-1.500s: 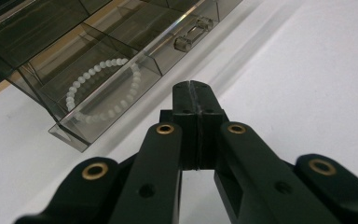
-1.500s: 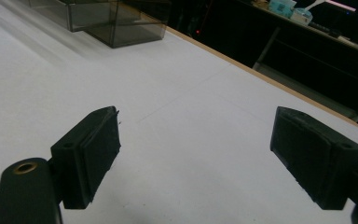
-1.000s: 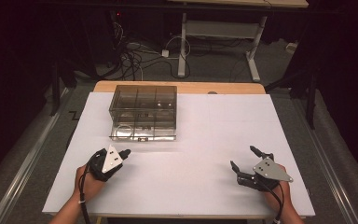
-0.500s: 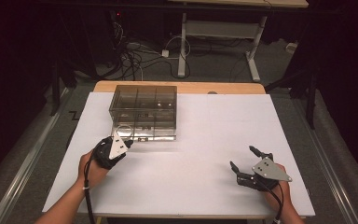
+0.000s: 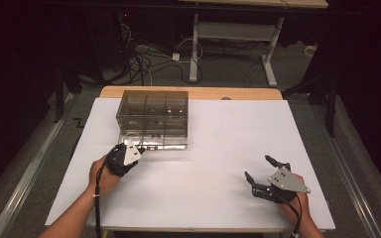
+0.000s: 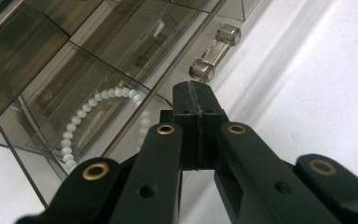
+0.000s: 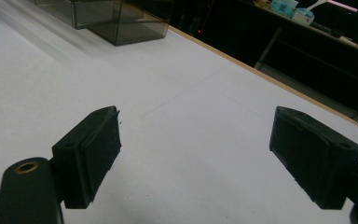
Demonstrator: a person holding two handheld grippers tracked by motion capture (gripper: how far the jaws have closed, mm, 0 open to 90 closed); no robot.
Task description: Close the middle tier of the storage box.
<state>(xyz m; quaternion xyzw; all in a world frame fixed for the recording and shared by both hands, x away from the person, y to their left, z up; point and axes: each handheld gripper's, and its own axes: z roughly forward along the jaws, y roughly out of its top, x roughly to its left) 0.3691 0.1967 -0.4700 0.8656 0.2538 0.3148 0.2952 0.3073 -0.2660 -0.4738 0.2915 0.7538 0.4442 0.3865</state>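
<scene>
The right gripper (image 5: 261,174) rests near the table's front right, jaws spread wide with nothing between them; bare white tabletop (image 5: 218,163) runs all around it. The left gripper (image 6: 196,100) has its jaws pressed together, empty, tips just short of the clear handle (image 6: 213,52) on the smoked plastic organizer box (image 5: 153,118). Inside one front compartment lies a white bead string (image 6: 86,121), partly hidden behind the jaws and blurred by the tinted walls. Beyond the box, the table's wooden far edge (image 5: 228,92) shows.
</scene>
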